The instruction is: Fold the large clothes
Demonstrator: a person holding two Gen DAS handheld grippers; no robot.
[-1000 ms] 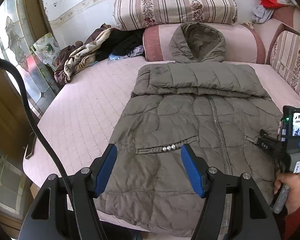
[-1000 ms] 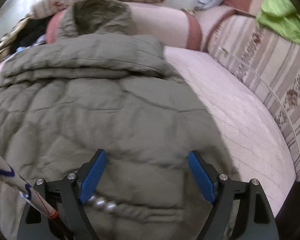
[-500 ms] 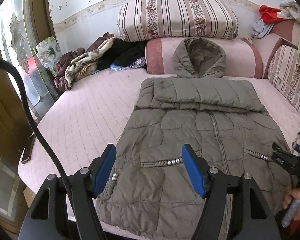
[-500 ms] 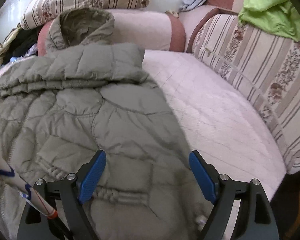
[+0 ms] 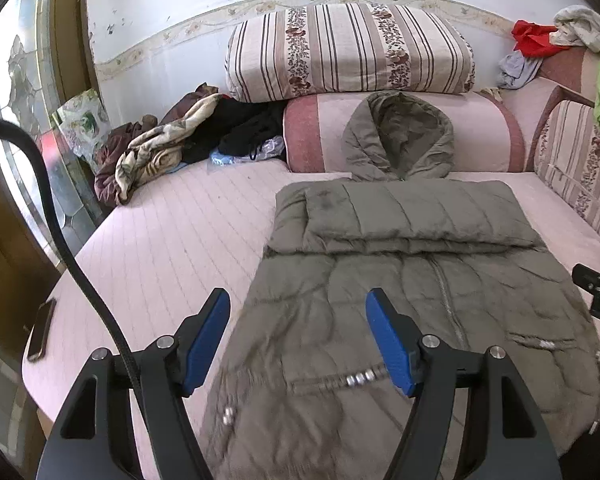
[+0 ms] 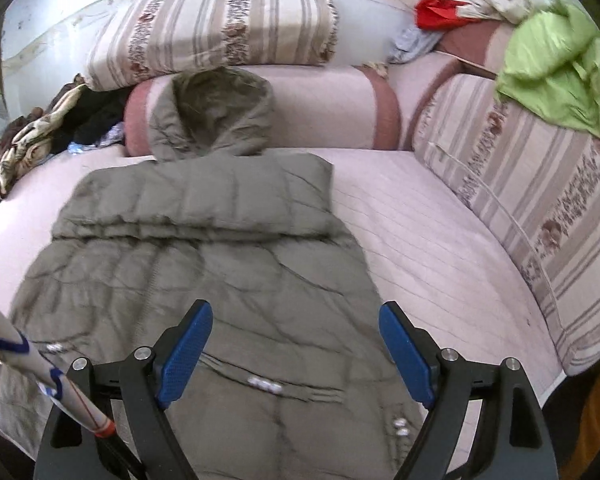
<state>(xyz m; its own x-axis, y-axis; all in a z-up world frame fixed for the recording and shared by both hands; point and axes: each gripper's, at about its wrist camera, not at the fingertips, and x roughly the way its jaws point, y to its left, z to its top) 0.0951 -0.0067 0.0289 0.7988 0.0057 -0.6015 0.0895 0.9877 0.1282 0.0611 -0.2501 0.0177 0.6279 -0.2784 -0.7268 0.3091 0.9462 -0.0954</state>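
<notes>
Olive quilted coat (image 5: 400,280) lies flat, sleeves folded across; both tools gape empty.

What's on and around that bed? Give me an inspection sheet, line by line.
Surface: pink quilted bed.
Job's things: olive puffer coat lying flat, sleeves folded across chest, hood against the bolster.
Clutter: heap of clothes; phone at the bed's edge; green garment.
Grippers: left gripper open, jaws just widened, nothing between; right gripper open, empty.
Cables: black cable.
Surroundings: striped cushions, window.
</notes>
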